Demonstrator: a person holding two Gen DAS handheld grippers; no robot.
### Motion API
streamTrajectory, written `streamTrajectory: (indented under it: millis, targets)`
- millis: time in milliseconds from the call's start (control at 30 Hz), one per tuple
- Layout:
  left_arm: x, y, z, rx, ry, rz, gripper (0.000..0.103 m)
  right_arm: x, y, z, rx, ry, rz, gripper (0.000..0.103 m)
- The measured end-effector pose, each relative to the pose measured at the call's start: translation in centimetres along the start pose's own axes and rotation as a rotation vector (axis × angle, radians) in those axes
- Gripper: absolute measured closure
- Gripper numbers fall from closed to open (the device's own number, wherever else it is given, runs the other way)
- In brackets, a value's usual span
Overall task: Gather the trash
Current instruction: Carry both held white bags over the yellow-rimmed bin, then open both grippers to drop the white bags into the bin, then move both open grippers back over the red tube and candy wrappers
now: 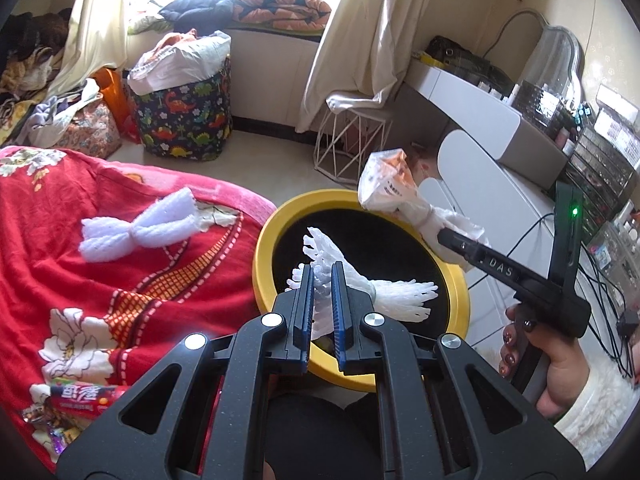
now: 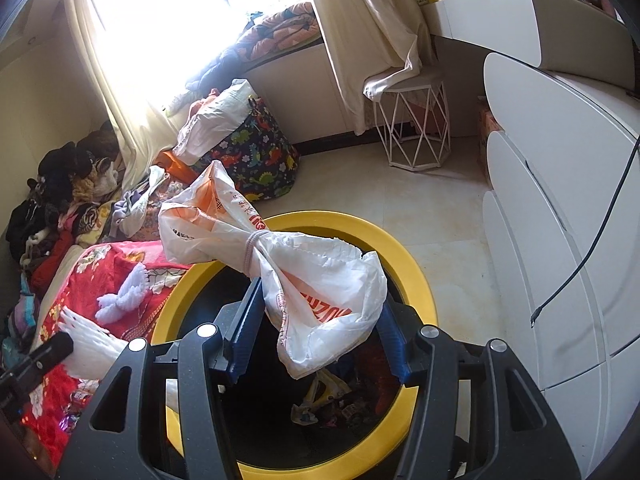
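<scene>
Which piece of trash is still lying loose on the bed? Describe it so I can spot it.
Start at the red blanket left of the yellow bin. On it lies a white foam wrap pinched in the middle like a bow. Unlike the similar netting, no tongs hold it.

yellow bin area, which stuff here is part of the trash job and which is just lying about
Job:
- yellow bin
- white foam net in left gripper
- tied plastic bag in right gripper
- foam bundle on red blanket

Just lying about:
- dinosaur basket
- wire stool
- curtains
</scene>
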State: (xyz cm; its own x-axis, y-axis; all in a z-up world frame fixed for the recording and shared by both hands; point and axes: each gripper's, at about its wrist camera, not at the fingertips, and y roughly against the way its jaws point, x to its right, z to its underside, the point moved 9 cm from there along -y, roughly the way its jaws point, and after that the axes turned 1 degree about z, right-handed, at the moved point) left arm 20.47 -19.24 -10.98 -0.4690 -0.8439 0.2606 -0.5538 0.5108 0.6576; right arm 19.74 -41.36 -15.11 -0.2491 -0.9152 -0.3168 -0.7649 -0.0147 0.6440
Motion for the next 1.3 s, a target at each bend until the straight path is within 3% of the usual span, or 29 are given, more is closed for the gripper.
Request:
streamTrajectory:
  millis: [200, 267, 333, 367, 400, 500, 600, 1300]
  targets:
    - [0.7, -2.0, 1.5, -0.055, 0.005, 0.022, 0.098, 0.4, -0.2, 0.1, 0.002, 0.000, 0.015, 0.049]
    - [0.8, -2.5, 1.7, -0.063, 0.006, 0.025, 0.097, 0.7, -0.3, 0.2, 0.000, -0.011, 0.018, 0.044]
    - [0.7, -2.9, 1.8, -0.069, 0.017, 0.022, 0.079, 0.9, -0.5, 0.2, -0.005, -0.035, 0.010, 0.035]
    - [0.4, -3.0, 1.8, -0.067, 0.030, 0.015, 0.054, 1.1, -0.5, 0.2, -0.004, -0.051, 0.010, 0.032]
    - [0.2, -3.0, 1.8, -0.063, 0.038, 0.015, 0.038, 1.3, -0.5, 0.2, -0.003, -0.057, 0.018, 0.030]
    - [-0.1, -2.7, 1.7, -0.053, 0.052, 0.015, 0.032, 1.6, -0.6, 0.1, -0.002, -0.058, 0.034, 0.024]
    - [-0.5, -2.1, 1.4, -0.029, 0.056, -0.012, 0.012, 1.4, -0.5, 0.1, 0.001, -0.050, 0.041, 0.022]
    - [-4.9, 3.6, -0.4, 0.100, 0.102, -0.146, 0.011, -5.8, 2.2, -0.3, 0.070, 0.134, -0.059, 0.018]
